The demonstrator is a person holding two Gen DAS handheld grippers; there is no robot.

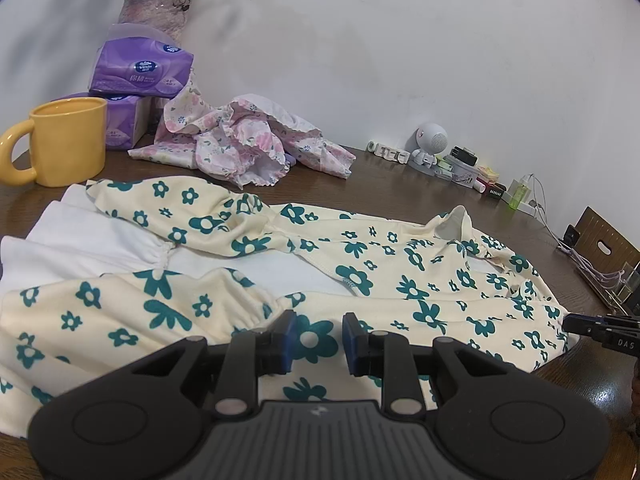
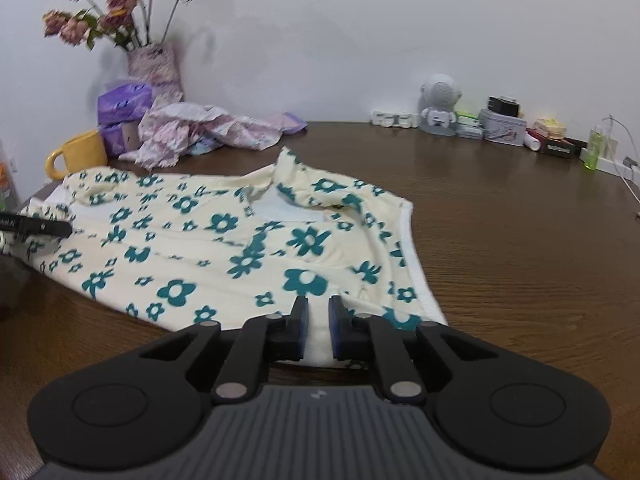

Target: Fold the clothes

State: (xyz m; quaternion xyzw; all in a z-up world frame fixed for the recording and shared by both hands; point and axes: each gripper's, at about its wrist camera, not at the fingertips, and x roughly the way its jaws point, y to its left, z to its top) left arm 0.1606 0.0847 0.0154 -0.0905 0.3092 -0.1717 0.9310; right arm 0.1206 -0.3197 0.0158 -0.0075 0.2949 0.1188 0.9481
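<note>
Directly ahead of and beneath the left gripper, spread over the wooden table: the cream garment with teal flowers, jaws parted a little with a flower of the cloth showing in the gap, whether the pads pinch it unclear. Just before the right gripper, the garment's near hem, jaws narrowly parted with cream cloth between them, no firm pinch to be made out. Beyond the garment, far from both grippers, a crumpled pink floral garment, partly hiding purple tissue packs; yellow mug beside, right-wrist view slightly blurred.
</note>
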